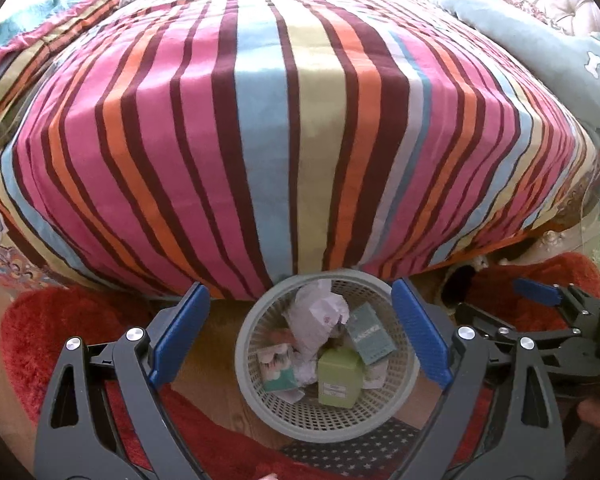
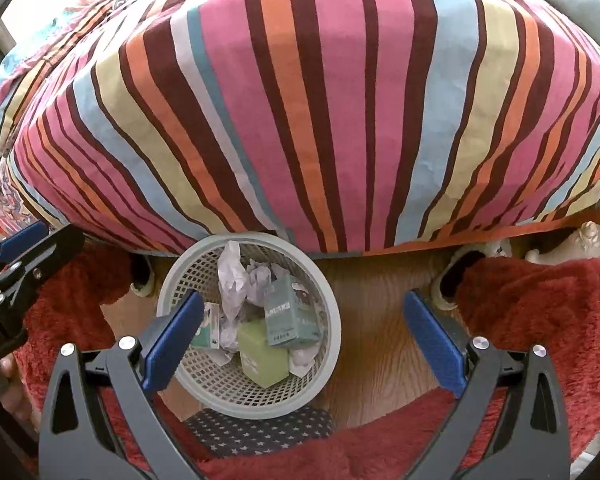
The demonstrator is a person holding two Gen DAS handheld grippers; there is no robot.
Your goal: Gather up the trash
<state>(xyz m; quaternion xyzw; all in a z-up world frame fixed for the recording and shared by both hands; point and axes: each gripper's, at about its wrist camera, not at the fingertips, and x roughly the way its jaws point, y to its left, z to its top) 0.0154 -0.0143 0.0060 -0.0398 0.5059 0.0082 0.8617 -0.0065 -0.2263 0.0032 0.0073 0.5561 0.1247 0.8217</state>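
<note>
A grey mesh waste basket (image 1: pixel 260 404) stands on the floor at the foot of a striped bed. It holds crumpled paper (image 1: pixel 320 316), a green box (image 1: pixel 338 378), a teal box (image 1: pixel 370 334) and a small packet (image 1: pixel 278 368). My left gripper (image 1: pixel 302 334) is open and empty, directly above the basket. In the right wrist view the basket (image 2: pixel 328 352) sits left of centre with the same green box (image 2: pixel 262 358) and teal box (image 2: pixel 290 316). My right gripper (image 2: pixel 306 344) is open and empty, above the basket's right rim and the floor.
The striped bedspread (image 1: pixel 284 120) hangs over the bed edge just behind the basket. Red shaggy rugs (image 2: pixel 540 320) lie left and right on the wooden floor (image 2: pixel 380 320). A dark star-patterned mat (image 2: pixel 260 432) lies in front of the basket. A grey-blue pillow (image 1: pixel 540 48) rests on the bed at right.
</note>
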